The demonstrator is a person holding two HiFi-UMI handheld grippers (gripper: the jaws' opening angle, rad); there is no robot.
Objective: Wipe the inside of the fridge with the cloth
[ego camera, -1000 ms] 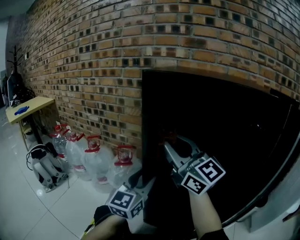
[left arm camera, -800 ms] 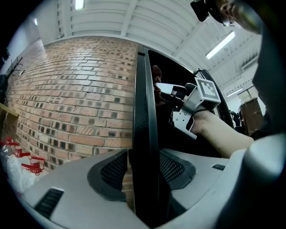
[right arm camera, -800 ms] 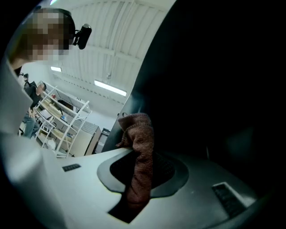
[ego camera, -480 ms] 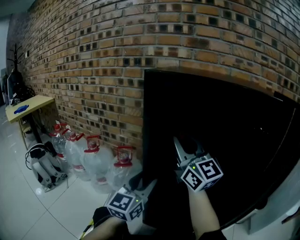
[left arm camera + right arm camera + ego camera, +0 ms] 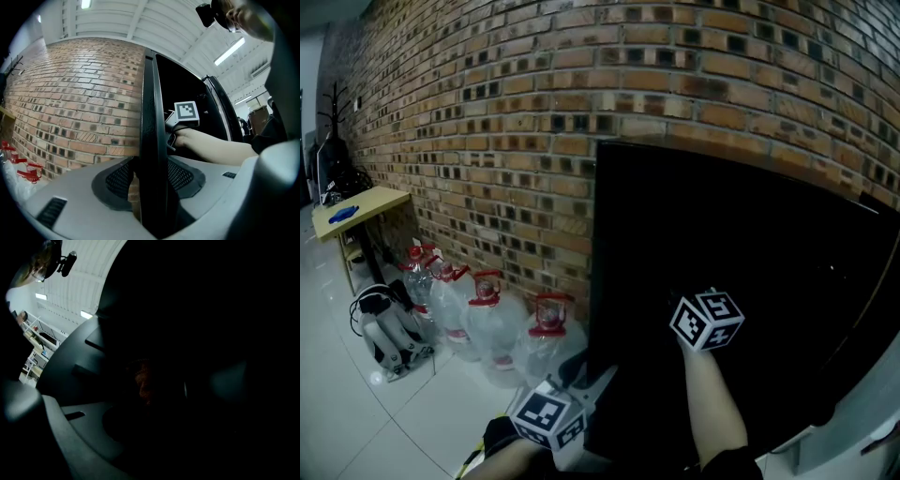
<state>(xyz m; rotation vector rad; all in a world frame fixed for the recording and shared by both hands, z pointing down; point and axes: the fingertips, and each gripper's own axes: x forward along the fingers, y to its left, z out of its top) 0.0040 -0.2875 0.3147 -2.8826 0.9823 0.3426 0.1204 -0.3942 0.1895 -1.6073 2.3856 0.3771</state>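
Because the left gripper (image 5: 592, 380) sits nearest, low at the head view's left, it is the place to start. Its own view shows its jaws closed on the fridge edge (image 5: 152, 117), the black upright panel standing squarely between the two mesh pads. That looks like an anchor for the cabinet, and it should be held firm but not levered sideways, so the fridge (image 5: 592, 234) does not rock while the other hand works.

Just beyond it, the person's right forearm (image 5: 712, 412) reaches up into the dark opening. The right gripper (image 5: 161, 394) is well inside, with only its marker cube catching light in the head view. In the right gripper view a dim reddish lump, most likely the cloth (image 5: 142, 378), lies between the jaws. They appear pinched on it, though the darkness hides the far jaw.

The step in hand reads as the wipe itself. To do it well, the cloth should lead and lie flat against the liner, with the hard jaw tips kept off the surface. Strokes should overlap and run from the top downward. Since the interior shows almost nothing, pressure has to be judged by feel, and the pinch must stay tight enough that the cloth does not drag out.

Farther off, water bottles (image 5: 492, 323) stand against the brick wall (image 5: 534, 112), and a yellow desk (image 5: 356, 211) sits beyond them.
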